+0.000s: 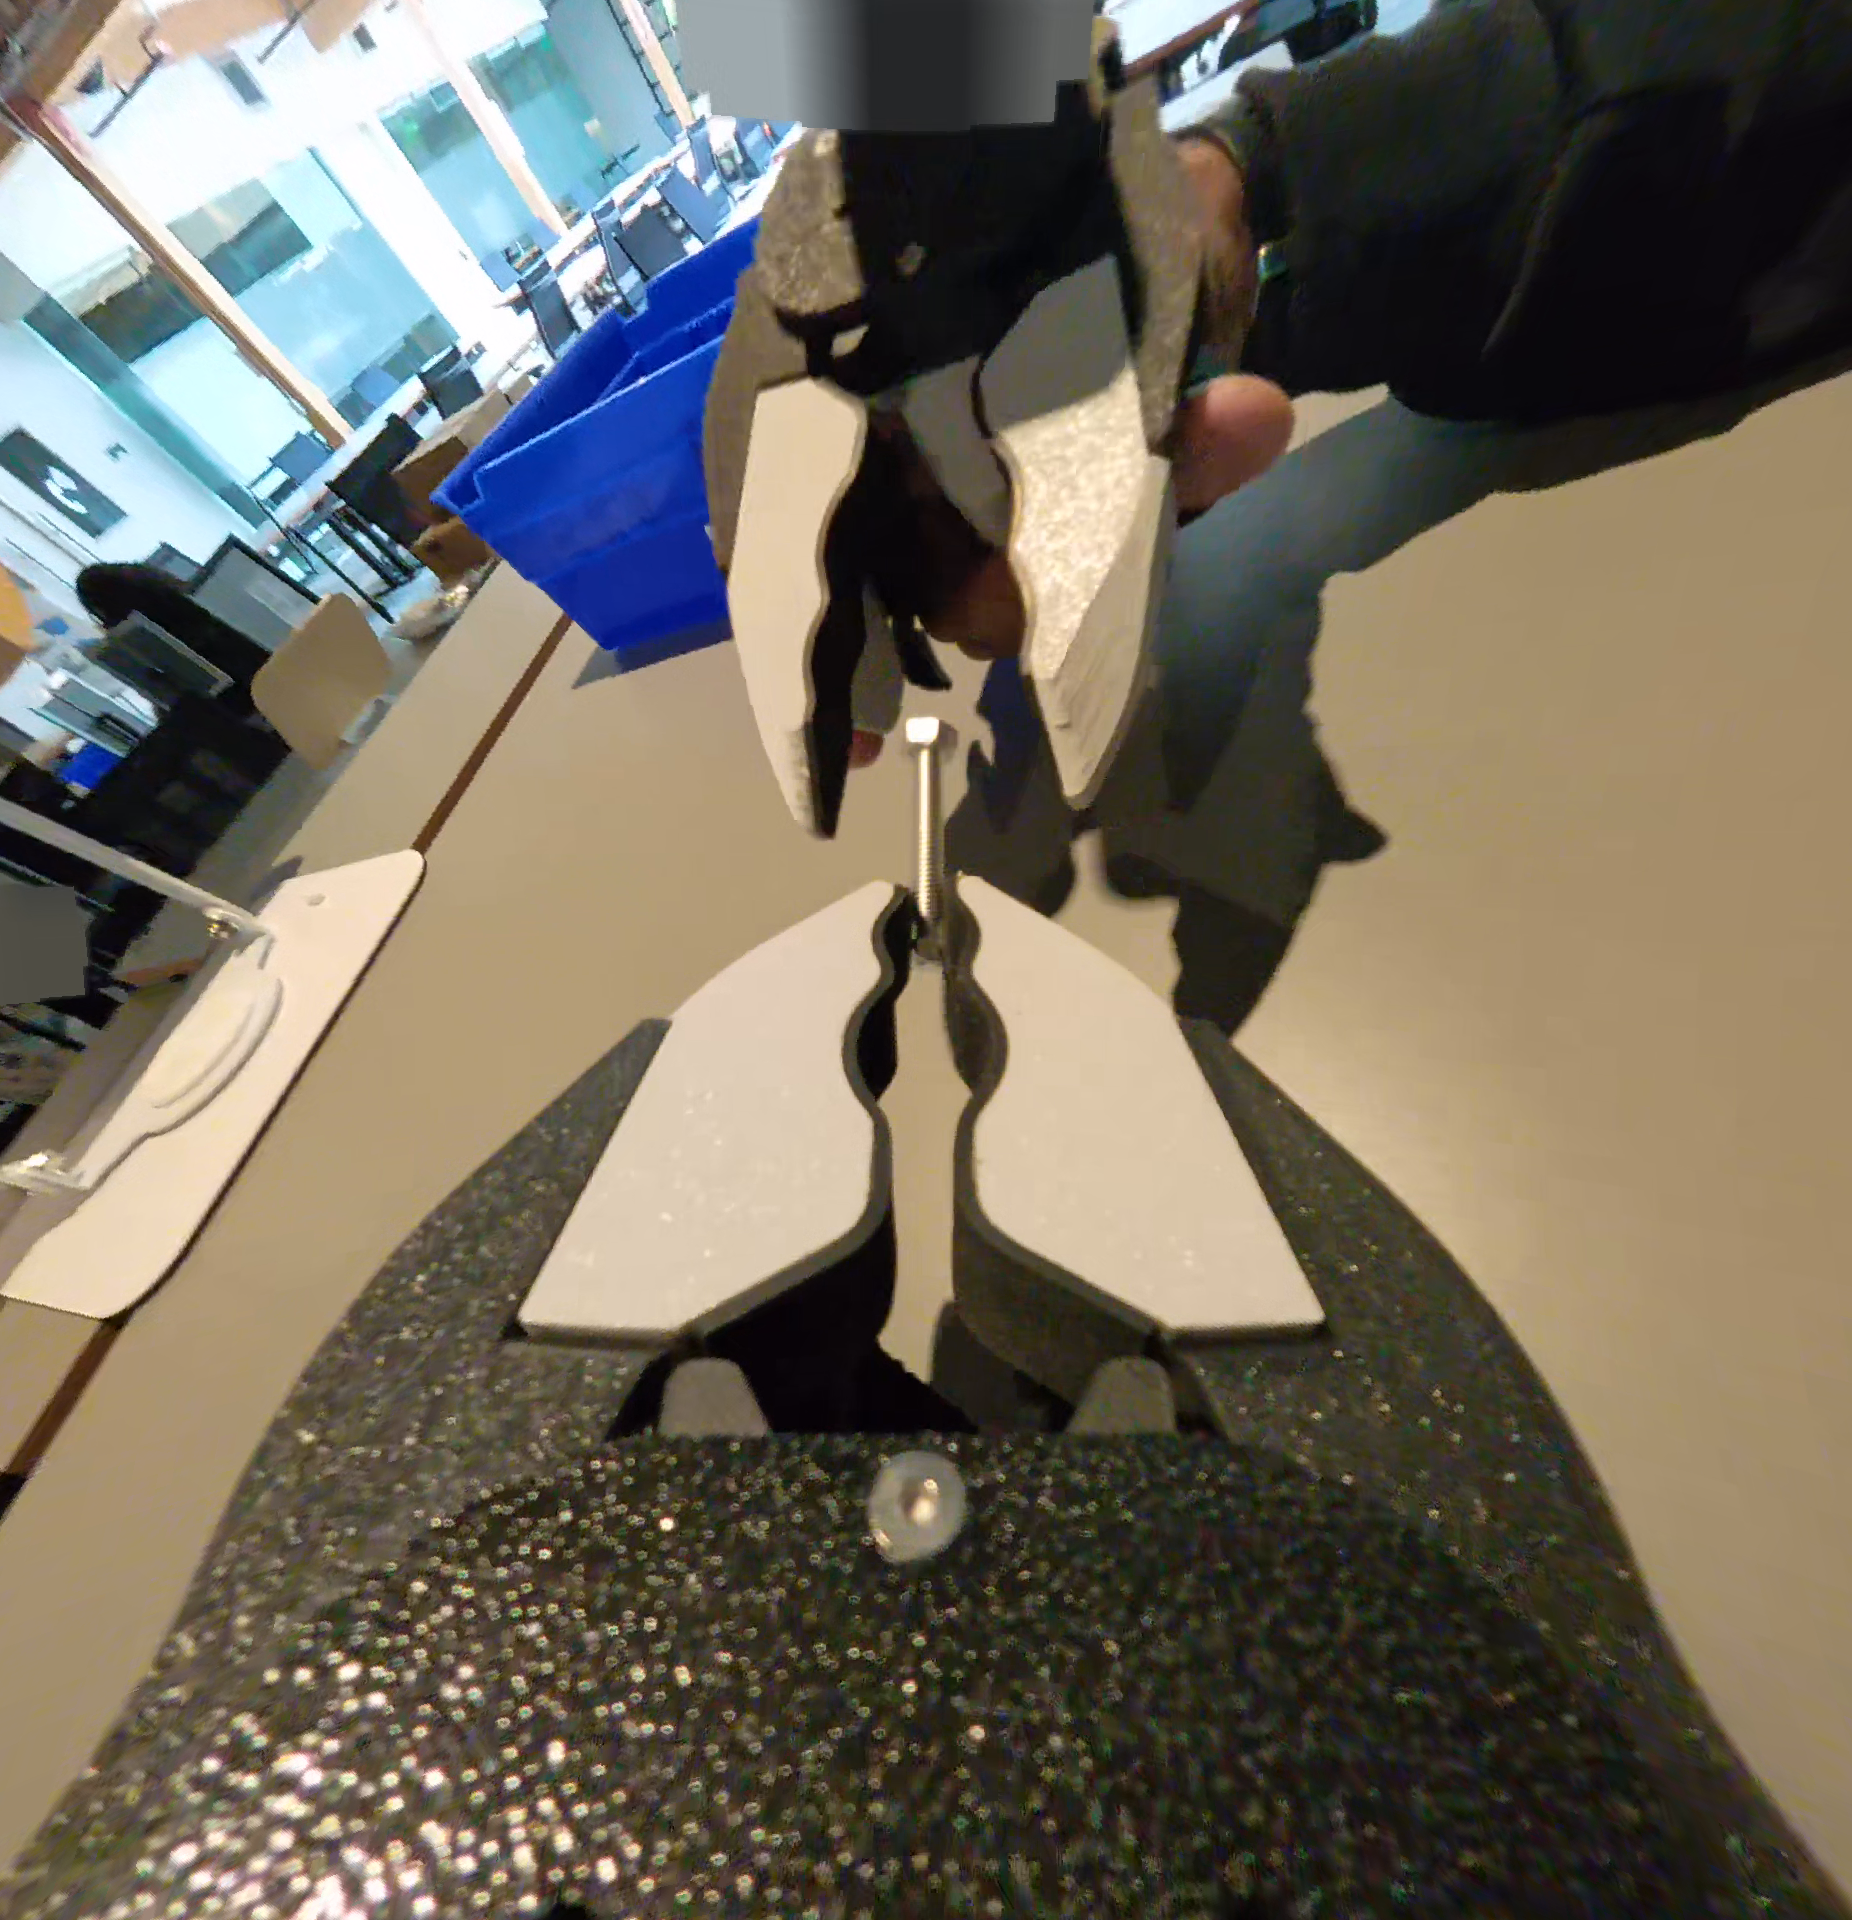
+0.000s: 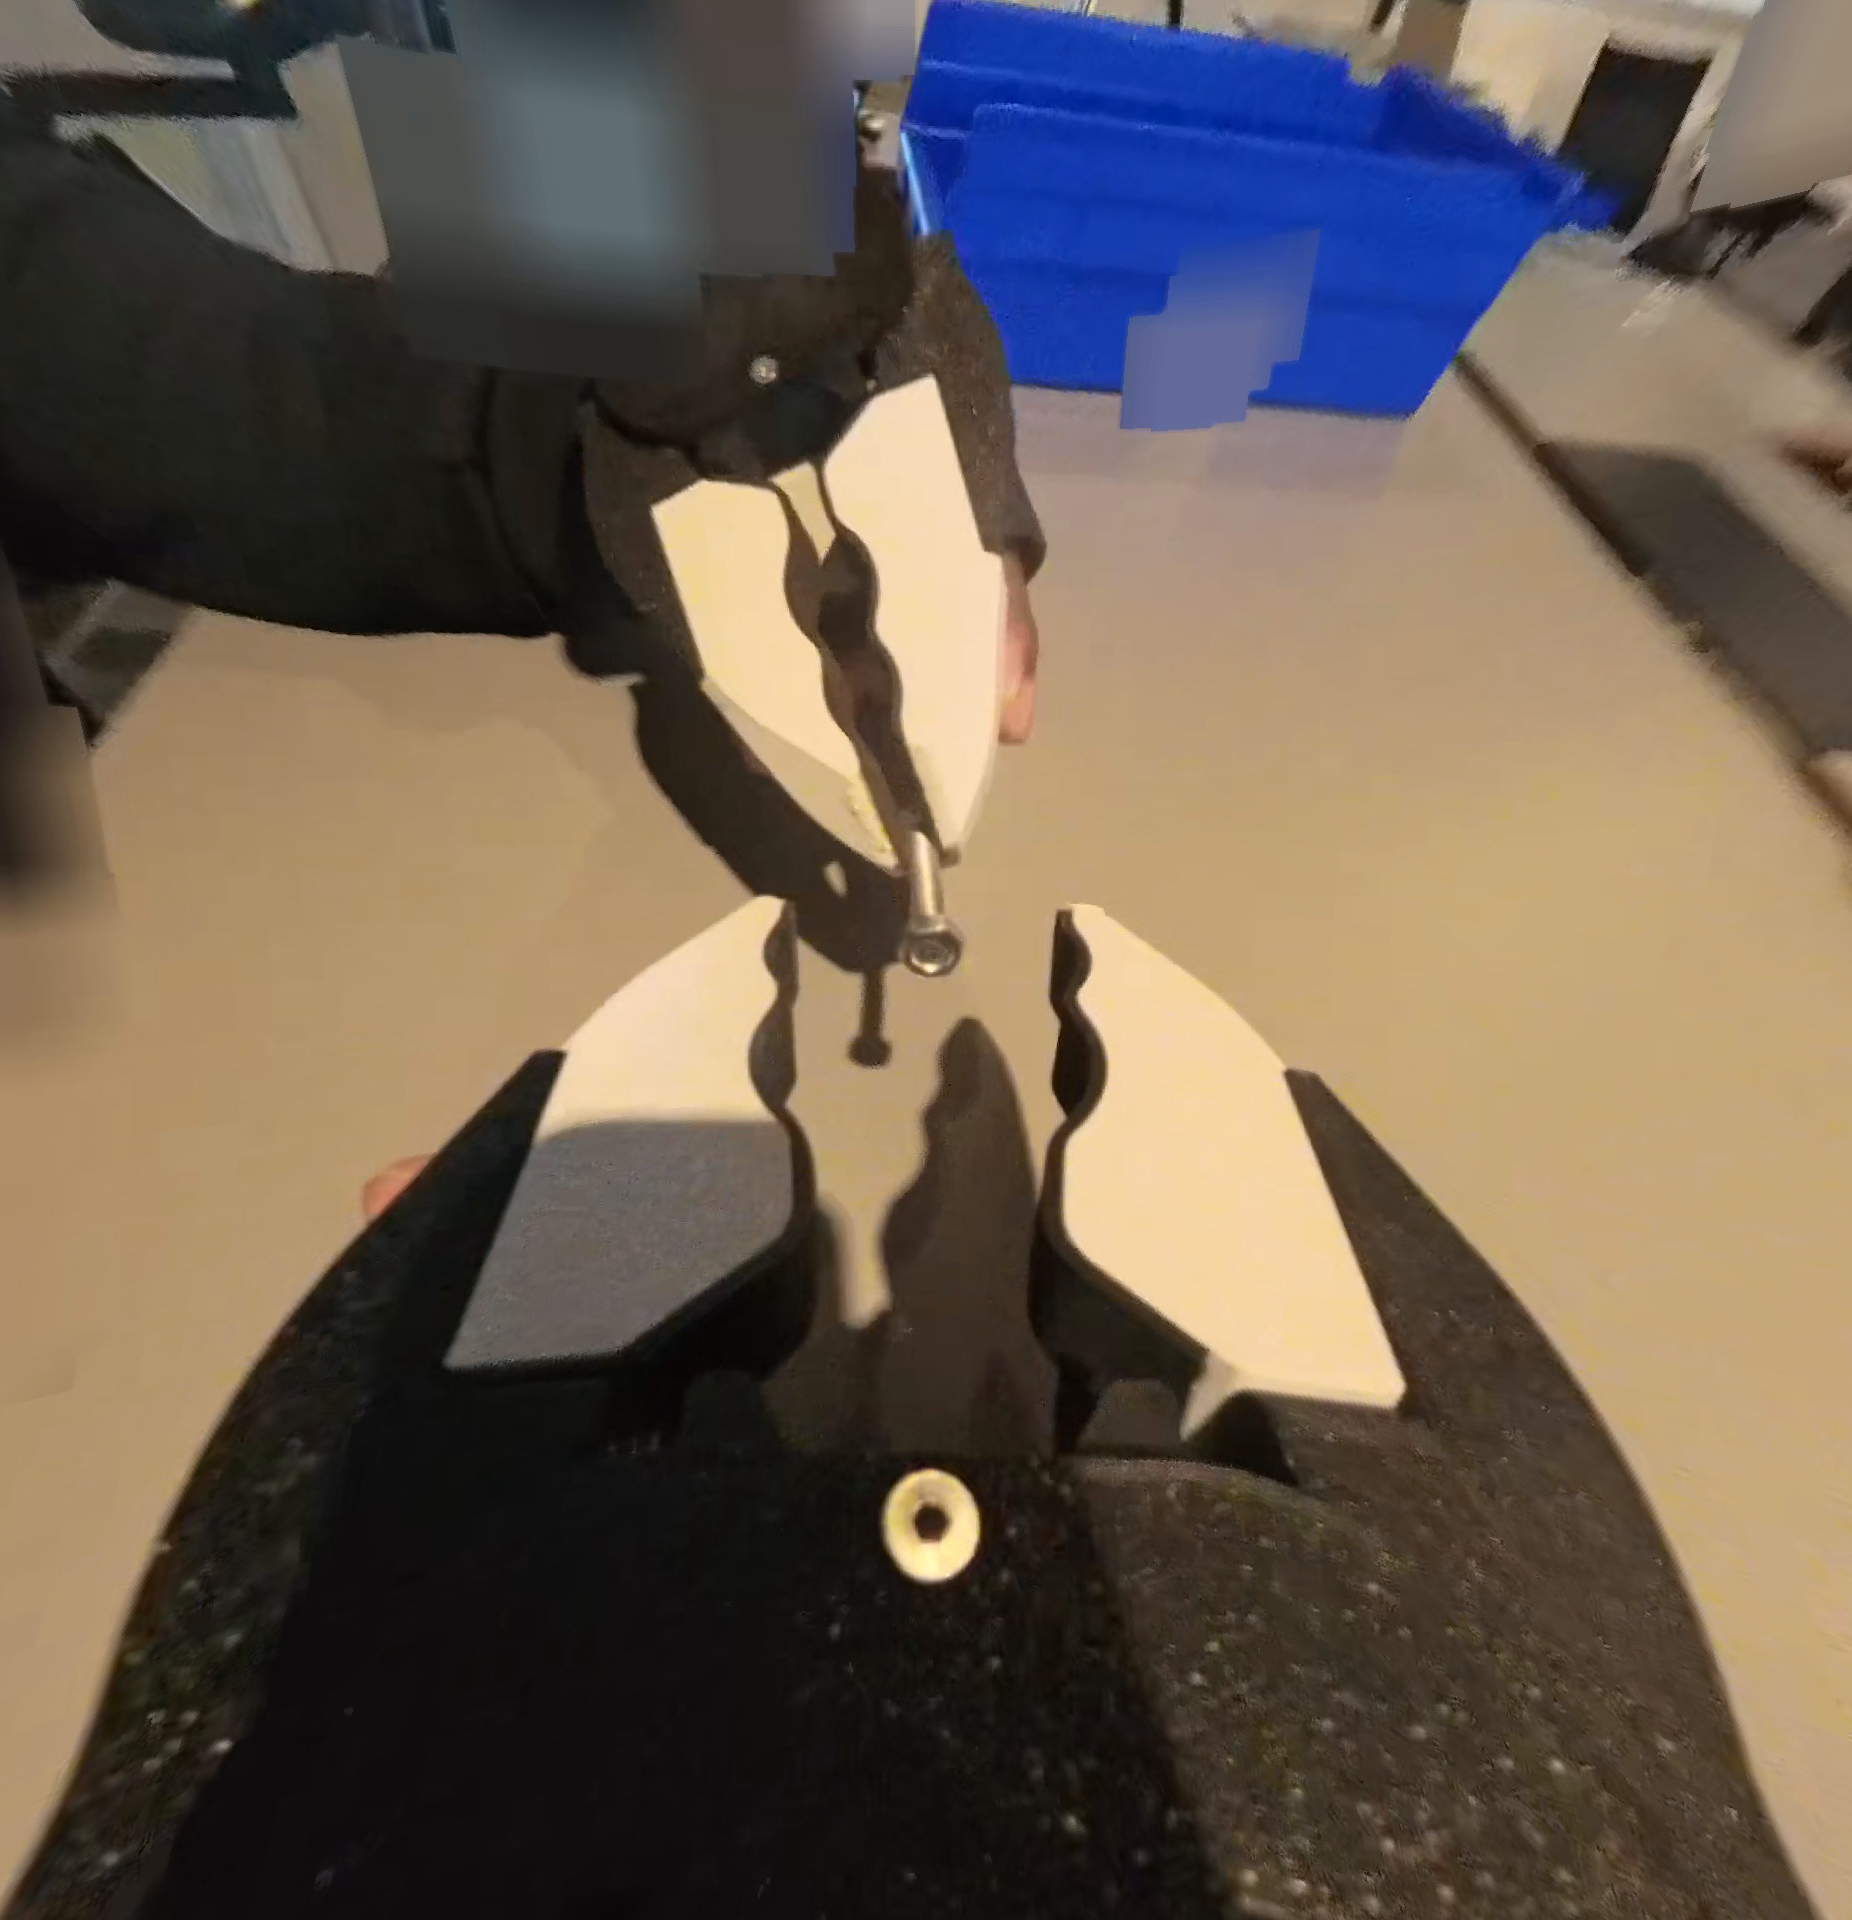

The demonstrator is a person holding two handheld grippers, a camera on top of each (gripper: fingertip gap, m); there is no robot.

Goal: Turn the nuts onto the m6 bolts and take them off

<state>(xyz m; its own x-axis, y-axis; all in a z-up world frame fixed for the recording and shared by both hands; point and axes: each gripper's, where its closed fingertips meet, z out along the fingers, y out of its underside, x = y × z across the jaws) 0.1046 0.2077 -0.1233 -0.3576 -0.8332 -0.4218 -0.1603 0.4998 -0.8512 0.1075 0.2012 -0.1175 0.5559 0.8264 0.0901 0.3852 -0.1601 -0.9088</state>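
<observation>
- Risk first: bolt (image 1: 924,831) is pinched only at its threaded end, right at the very tips of the left gripper (image 1: 927,920), so most of the shank sticks out unsupported beyond the fingers. Any sideways push from the other tool probably levers it out of the tips or tilts it.
- Left gripper fingers: narrow, clamped on the bolt's lower shank; the gap behind the tips shows nothing else.
- Right gripper (image 2: 917,940) fingers: spread wide, nothing between them. In the left wrist view it hovers at (image 1: 948,790), fingertips flanking the bolt head without touching it as far as I can tell.
- Nut: none visible in either view, not on the shank, not in the right fingers, not on the table (image 1: 1524,935). If the step in hand is threading on, the right gripper has no nut to offer; cannot tell where it is.
- Second risk: closing the right fingers on the head while the left holds tight likely twists the bolt in the grip instead of turning anything, since the tip hold looks thin.
- Third risk: both views are a bit motion-blurred, so a fast approach could knock the head off line.
- Orientation: long axis runs straight out along the left fingers, in line with the gap between them. Head points away from the left tips, toward the right gripper; in the right wrist view the head (image 2: 932,951) faces the camera, sitting between the spread right fingertips, nearer the left-hand one.
- Background: blue bins (image 2: 1213,208) well beyond the fingers, not in play.
</observation>
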